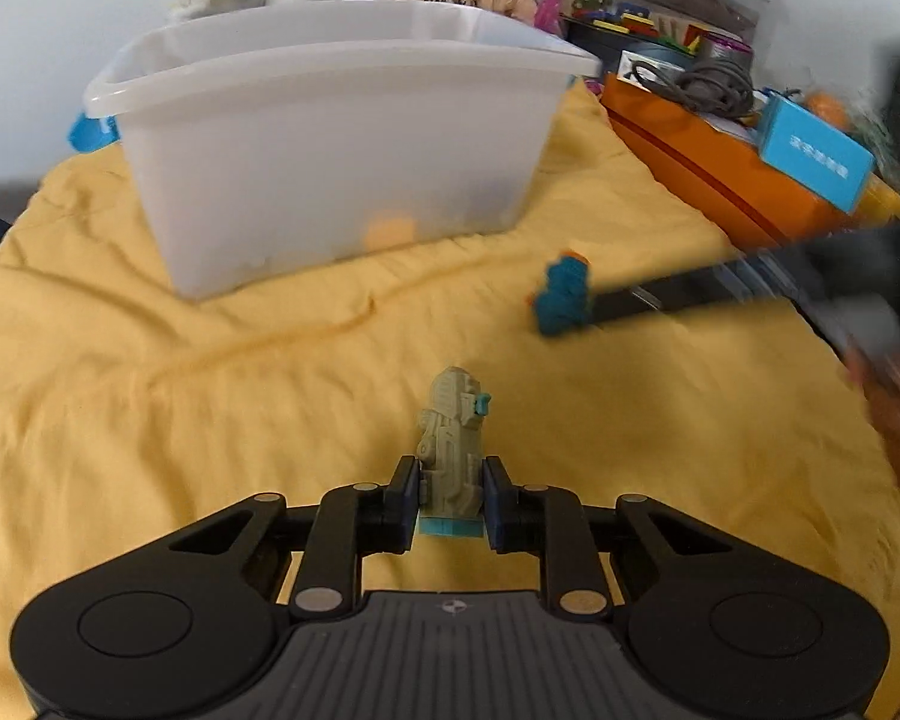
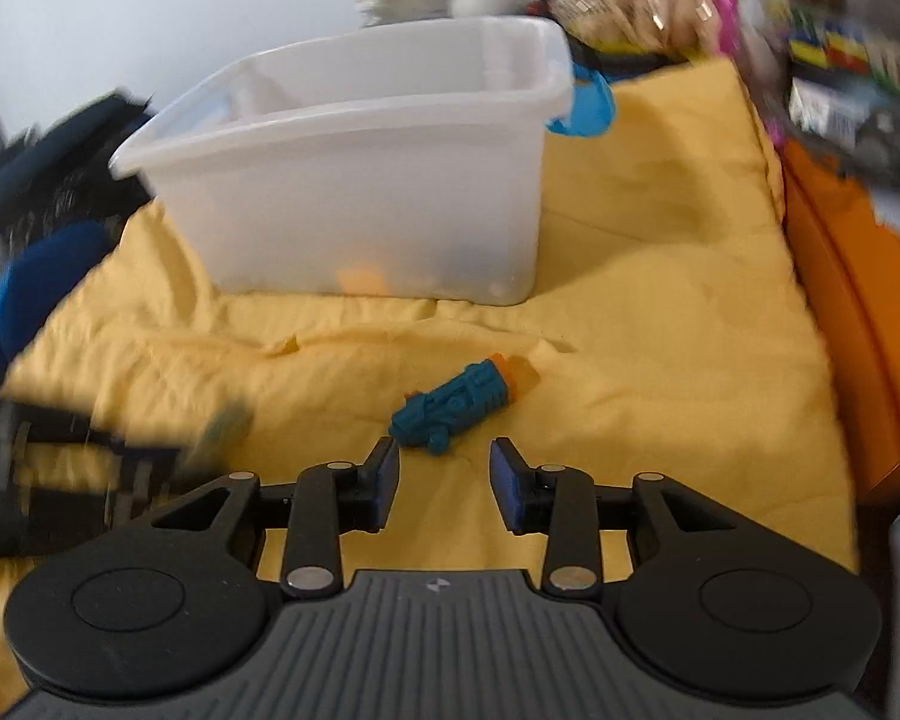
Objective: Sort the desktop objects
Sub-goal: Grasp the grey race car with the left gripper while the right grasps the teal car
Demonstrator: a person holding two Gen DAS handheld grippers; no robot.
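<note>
Nearest the left of the white bin [image 1: 330, 138], on the yellow cloth [image 1: 150, 396] in front of it: left gripper [image 1: 451, 498], jaws nearly closed and pressing both sides of the grey toy figure [image 1: 450, 444], upright on its blue base. Further right, still in front of the bin: teal toy [image 2: 450, 405] lying tilted on the cloth. Just short of that toy: right gripper [image 2: 444, 483], jaws apart, holding nothing.

The right gripper [image 1: 576, 294] is just a dark smear in the left wrist view. Through the frosted bin [image 1: 330, 138] only an orange blob [image 1: 390, 232] shows, can't tell what it is.
</note>
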